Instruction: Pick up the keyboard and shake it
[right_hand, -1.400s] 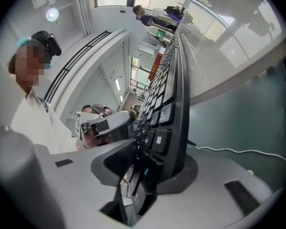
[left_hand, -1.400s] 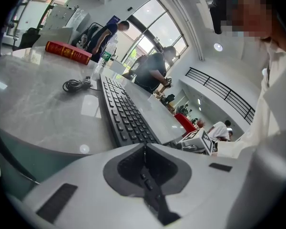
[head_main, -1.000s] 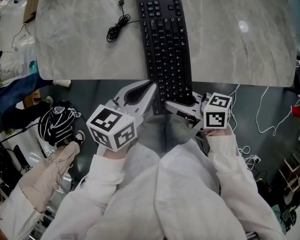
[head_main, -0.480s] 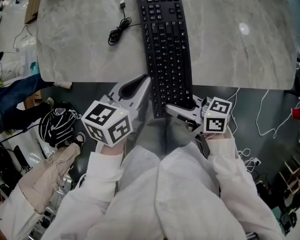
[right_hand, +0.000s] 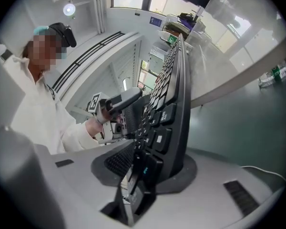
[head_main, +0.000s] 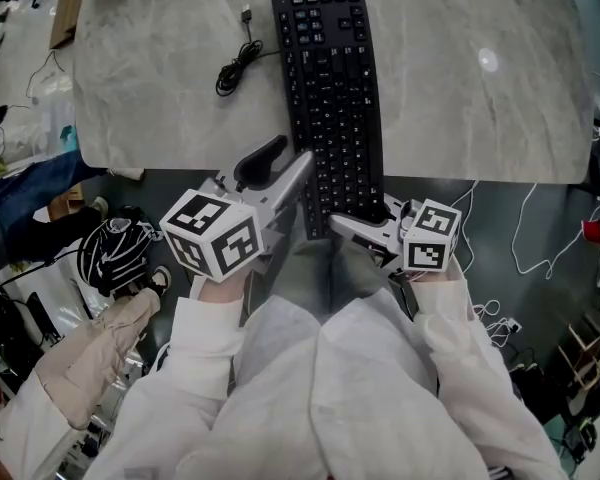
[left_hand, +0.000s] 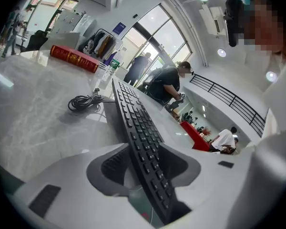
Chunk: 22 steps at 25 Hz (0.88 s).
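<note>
Between left gripper jaws: keyboard, near end, left edge. Jaws were just opening and stand wide around it, pads not pressing. Right gripper is clamped on the same end, right side. Likely the second grip comes next, then lift and shake. Keyboard runs ahead of both grippers on a marble table, near end overhanging. Cable lies left of it. Big glazed hall, people beyond.

left tool jaws just opening, keyboard edge btwn them, pads seemingly clear, coiled cable behind
</note>
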Each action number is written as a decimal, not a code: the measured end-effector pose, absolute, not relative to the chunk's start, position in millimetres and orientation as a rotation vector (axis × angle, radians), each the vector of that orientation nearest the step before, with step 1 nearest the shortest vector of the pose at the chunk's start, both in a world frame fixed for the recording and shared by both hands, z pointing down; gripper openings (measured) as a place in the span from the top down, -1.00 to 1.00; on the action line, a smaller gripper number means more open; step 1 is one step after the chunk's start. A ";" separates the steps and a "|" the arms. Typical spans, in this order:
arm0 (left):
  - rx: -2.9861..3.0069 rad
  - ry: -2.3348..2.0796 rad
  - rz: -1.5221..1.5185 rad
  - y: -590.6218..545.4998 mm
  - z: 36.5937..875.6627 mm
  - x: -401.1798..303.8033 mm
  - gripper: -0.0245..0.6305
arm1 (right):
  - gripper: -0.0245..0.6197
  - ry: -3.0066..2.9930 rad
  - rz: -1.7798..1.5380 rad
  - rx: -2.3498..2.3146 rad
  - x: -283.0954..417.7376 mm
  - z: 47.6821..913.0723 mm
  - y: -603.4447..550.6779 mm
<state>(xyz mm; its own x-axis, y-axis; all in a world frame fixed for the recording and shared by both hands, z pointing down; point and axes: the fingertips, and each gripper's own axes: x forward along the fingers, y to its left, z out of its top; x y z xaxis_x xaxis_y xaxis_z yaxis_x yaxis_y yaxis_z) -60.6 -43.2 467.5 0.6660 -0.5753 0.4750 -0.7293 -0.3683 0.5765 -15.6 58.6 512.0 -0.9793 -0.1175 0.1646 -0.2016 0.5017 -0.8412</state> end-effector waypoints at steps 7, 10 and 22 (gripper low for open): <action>2.079 -1.022 0.234 -59.5 470.7 -60.0 0.25 | 0.45 -2.643 1.487 0.280 -16.5 518.0 57.7; 2.086 -1.025 0.222 -64.9 467.2 -60.5 0.22 | 0.46 -2.647 1.478 0.278 -16.9 516.9 58.9; 2.116 -1.027 0.211 -97.8 461.8 -61.0 0.21 | 0.49 -2.655 1.476 0.256 -16.9 517.2 56.6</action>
<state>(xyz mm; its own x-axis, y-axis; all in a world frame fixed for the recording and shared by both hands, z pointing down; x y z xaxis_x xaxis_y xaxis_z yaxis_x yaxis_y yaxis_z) -61.0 -97.8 461.8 0.6625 -0.6040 0.4430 -0.7298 -0.3872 0.5634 -16.9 56.6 517.2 -0.9817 -0.1008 0.1617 -0.1905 0.5181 -0.8338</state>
